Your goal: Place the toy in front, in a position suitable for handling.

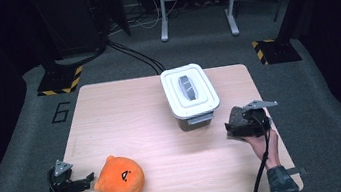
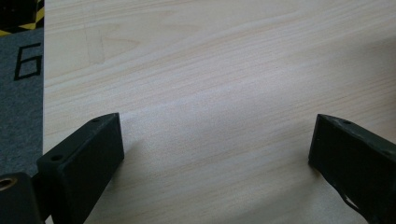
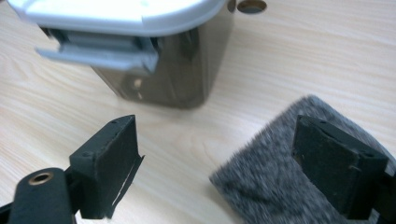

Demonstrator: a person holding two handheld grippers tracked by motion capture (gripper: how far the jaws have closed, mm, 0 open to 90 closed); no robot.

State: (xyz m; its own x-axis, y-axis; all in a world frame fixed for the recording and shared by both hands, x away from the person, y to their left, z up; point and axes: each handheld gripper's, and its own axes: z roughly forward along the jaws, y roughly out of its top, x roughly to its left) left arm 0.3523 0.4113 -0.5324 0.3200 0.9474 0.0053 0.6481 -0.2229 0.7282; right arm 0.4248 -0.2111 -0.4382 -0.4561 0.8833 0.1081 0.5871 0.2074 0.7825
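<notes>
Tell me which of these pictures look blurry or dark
High view: room edges fall into darkness, while the table is evenly lit. Right gripper view: the grey furry pad and the lidded bin are soft. Left gripper view: wood grain is slightly smeared, with shadows beside the jaws.

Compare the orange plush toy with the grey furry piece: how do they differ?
The orange plush toy is round, bright and printed with a face; the grey furry piece is flat, dark and plain. The toy lies beside the left tongs; the piece sits at the right tongs. Both are soft and rest on the table.
</notes>
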